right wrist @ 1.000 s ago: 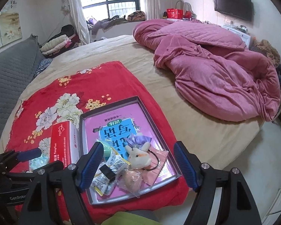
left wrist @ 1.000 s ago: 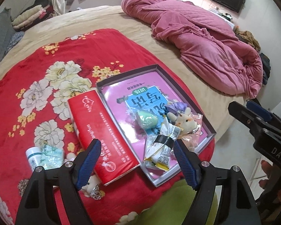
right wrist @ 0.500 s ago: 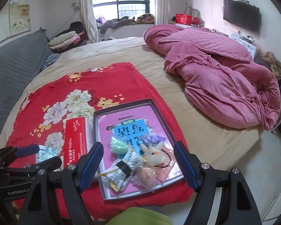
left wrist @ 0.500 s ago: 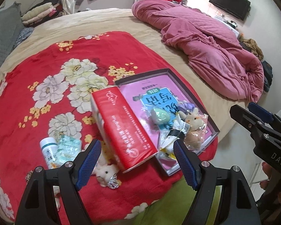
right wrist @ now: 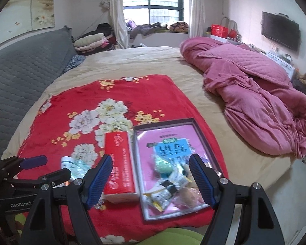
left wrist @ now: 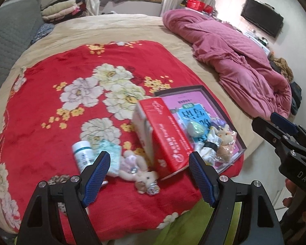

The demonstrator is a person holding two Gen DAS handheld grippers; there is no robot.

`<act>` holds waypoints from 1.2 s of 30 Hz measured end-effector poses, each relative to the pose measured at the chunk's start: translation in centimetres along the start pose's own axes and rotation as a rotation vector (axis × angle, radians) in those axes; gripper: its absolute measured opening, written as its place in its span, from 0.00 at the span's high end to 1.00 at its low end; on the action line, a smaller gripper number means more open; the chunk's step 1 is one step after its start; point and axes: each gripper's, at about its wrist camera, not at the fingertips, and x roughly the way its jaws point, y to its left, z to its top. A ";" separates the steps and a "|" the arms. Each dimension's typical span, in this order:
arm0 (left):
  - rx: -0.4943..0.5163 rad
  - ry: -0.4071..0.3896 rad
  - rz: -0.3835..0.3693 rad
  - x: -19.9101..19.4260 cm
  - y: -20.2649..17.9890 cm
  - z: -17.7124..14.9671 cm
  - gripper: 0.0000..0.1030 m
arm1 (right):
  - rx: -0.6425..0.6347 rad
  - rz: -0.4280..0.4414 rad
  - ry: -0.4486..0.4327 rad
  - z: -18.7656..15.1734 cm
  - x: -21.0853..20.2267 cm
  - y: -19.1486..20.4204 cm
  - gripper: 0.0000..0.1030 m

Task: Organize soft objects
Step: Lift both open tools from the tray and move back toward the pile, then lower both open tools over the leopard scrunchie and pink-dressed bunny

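Note:
A shallow box tray (left wrist: 206,91) (right wrist: 173,122) with a pink printed bottom lies on the red flowered blanket (left wrist: 51,110). In it are a green soft toy (left wrist: 195,128) (right wrist: 163,166), a small bunny plush (left wrist: 224,135), a peach soft ball (right wrist: 188,197) and a snack packet (right wrist: 163,194). Left of the red tissue pack (left wrist: 165,138) (right wrist: 118,167) lie a pink plush toy (left wrist: 138,174), a white bottle (left wrist: 82,153) and a pale blue packet (left wrist: 110,153). My left gripper (left wrist: 149,177) is open above the plush toy. My right gripper (right wrist: 151,177) is open above the tray's near end.
A crumpled pink quilt (right wrist: 255,102) covers the bed's right side. A grey quilted headboard (right wrist: 20,65) stands at the left. The beige sheet (right wrist: 132,61) stretches behind the blanket. The bed edge and floor are at the right (right wrist: 291,194). A green cushion (right wrist: 173,236) lies below the grippers.
Both grippers have pulled back and swung left, so the view shows more of the blanket. The plush toy, bottle and packet left of the tissue pack now lie between my left fingers.

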 end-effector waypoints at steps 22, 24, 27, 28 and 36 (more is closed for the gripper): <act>-0.198 -0.042 0.111 -4.5 13.4 -1.4 0.22 | -0.143 0.128 0.020 0.8 0.9 9.7 0.25; -0.208 -0.035 0.117 -4.4 14.1 -1.8 0.22 | -0.162 0.136 0.031 0.5 1.2 10.4 0.25; -0.215 -0.019 0.115 -4.0 14.9 -2.6 0.22 | -0.181 0.143 0.045 0.1 1.7 11.2 0.25; -0.213 -0.014 0.110 -3.8 15.1 -3.0 0.22 | -0.185 0.148 0.051 0.0 1.9 11.4 0.25; -0.216 0.072 0.118 -0.9 16.8 -6.2 0.22 | -0.234 0.161 0.118 -2.6 3.9 12.7 0.25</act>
